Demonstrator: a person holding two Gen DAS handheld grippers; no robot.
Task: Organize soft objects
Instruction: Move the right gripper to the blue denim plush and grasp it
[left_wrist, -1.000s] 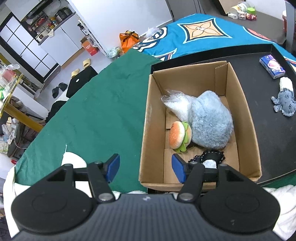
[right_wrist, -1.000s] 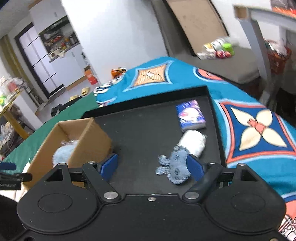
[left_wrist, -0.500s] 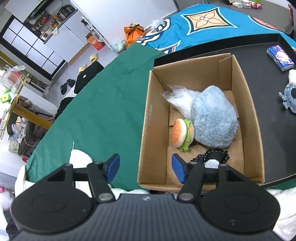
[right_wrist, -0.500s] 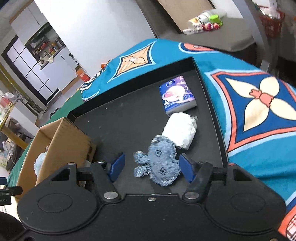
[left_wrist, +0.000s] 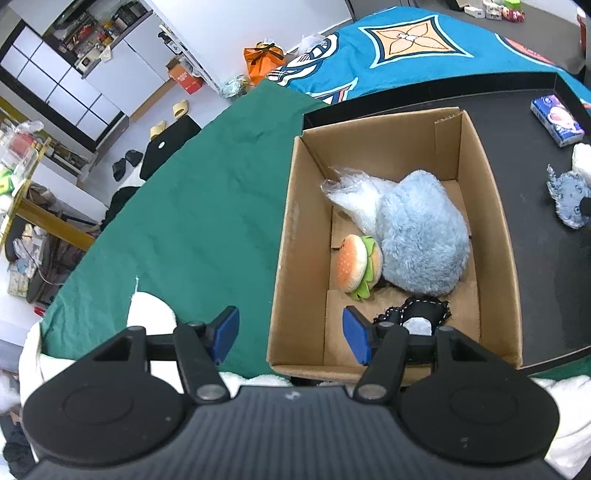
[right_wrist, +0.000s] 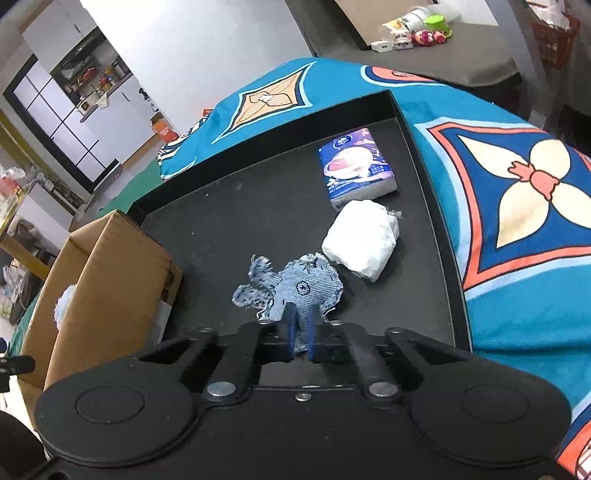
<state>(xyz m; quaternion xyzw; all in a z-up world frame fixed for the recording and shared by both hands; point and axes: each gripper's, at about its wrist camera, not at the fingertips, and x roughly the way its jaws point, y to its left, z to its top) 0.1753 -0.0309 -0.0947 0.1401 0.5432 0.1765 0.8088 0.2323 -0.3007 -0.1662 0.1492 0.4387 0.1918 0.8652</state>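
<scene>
right tongs clamped on the denim toy's near edge; left tongs gape apart.

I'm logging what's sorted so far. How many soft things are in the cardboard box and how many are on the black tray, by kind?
In the cardboard box:
Blue furry plush: 1
Burger plush: 1
Clear plastic bag: 1
Black lacy item: 1

On the black tray:
Denim plush: 1
White wrapped bundle: 1
Tissue pack: 1

Total: 7
</scene>
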